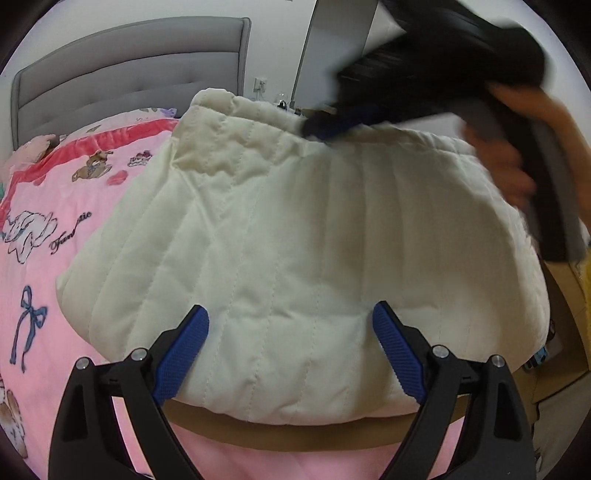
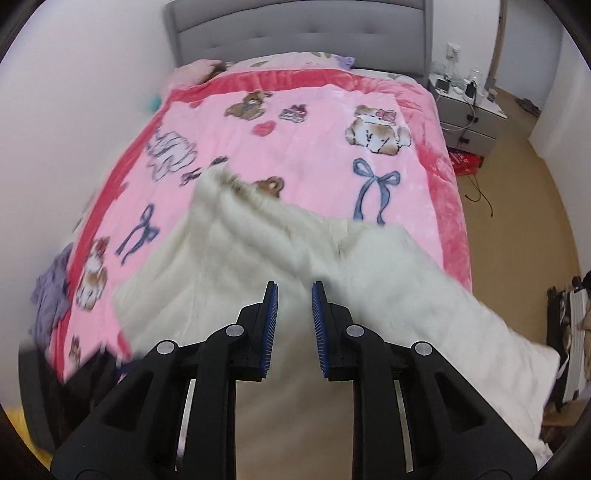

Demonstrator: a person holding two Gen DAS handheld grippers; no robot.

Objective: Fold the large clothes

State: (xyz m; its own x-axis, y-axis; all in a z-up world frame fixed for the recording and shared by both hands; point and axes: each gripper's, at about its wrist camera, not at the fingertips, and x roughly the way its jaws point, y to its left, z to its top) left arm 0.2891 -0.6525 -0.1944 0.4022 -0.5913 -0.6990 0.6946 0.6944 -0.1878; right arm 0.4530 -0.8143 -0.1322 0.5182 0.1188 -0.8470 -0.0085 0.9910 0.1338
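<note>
Cream quilted jacket (image 1: 295, 229) folded on a pink blanket (image 1: 55, 192) over the bed.

The left gripper (image 1: 291, 350) hovers over the jacket's near edge, its jaws spread wide with nothing pinched. The right gripper (image 2: 294, 328) hangs above the jacket's middle, blurred; its jaws stand a narrow gap apart, holding nothing, with the cloth below and ahead of them. A hand (image 1: 498, 158) grips its handle.

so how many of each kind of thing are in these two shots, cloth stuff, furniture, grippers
cream quilted garment: 1
pink blanket: 1
purple cloth: 1
grey headboard: 1
nightstand: 1
grippers: 2, left gripper and right gripper
total: 7
</note>
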